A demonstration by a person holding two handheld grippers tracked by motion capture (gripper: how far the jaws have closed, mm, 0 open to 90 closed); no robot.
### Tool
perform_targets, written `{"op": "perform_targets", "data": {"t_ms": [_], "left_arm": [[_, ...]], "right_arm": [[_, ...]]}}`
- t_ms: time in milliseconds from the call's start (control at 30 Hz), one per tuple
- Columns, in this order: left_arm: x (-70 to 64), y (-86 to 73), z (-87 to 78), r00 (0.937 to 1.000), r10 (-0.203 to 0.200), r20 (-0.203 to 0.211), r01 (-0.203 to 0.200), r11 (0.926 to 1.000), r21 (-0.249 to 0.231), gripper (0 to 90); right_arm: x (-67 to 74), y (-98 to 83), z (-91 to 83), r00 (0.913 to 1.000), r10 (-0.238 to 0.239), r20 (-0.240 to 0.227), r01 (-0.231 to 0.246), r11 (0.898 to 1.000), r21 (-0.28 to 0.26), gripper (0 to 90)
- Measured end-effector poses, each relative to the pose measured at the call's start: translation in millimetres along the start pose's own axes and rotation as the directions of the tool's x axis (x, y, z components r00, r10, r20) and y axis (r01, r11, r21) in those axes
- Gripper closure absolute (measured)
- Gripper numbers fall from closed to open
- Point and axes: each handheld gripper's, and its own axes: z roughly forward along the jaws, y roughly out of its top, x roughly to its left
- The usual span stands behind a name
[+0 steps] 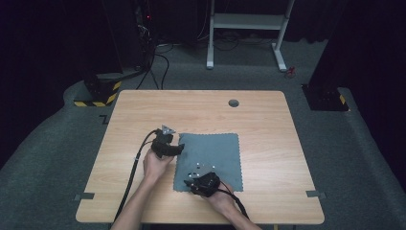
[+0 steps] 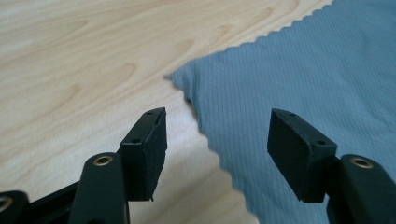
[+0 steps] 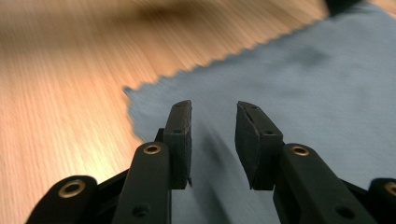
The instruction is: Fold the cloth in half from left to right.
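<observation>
Nearest the person, the right gripper (image 1: 195, 186) hovers low over the near left corner of the blue-grey cloth (image 1: 213, 153), its jaws partly spread with nothing between them; its own view is motion-blurred. Farther out, the left gripper (image 1: 181, 149) sits at the cloth's left edge, jaws spread wide and straddling the scalloped border near the far left corner (image 2: 170, 77). This looks like the approach before a pinch, perhaps for folding; next, each pair of jaws must drop and close on an edge. The cloth lies flat mid-surface (image 1: 143, 110), roughly square, sides parallel to the surface's edges.
</observation>
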Motion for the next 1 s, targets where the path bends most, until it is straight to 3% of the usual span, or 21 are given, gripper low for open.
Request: {"op": "perform_targets", "data": {"t_ms": [167, 300, 467, 700, 1000], "left_arm": [[4.2, 5.8, 14.7, 0.9992, -0.035, -0.017, 0.035, 0.9994, -0.004, 40.2], [10.4, 8.6, 27.5, 0.9969, -0.039, -0.068, 0.041, 0.9989, 0.023, 42.4], [19.7, 16.4, 35.9, 0.9932, -0.071, -0.092, 0.074, 0.9970, 0.023, 44.4], [24.7, 22.8, 40.2, 0.9929, -0.075, -0.093, 0.078, 0.9964, 0.033, 47.3], [23.6, 28.3, 43.3, 0.9952, -0.061, -0.076, 0.064, 0.9972, 0.040, 61.2]], "right_arm": [[13.0, 8.8, 14.5, 0.9992, -0.027, -0.029, 0.027, 1.000, 0.002, 66.2], [20.8, 11.7, 20.5, 0.9980, -0.047, -0.042, 0.048, 0.999, 0.014, 66.2], [25.5, 12.4, 20.3, 0.9970, -0.056, -0.053, 0.057, 0.998, 0.023, 66.1], [28.8, 11.7, 20.5, 0.9956, -0.060, -0.072, 0.061, 0.998, 0.018, 64.1], [31.0, 13.1, 21.9, 0.9960, -0.062, -0.064, 0.064, 0.998, 0.018, 62.6]]}}
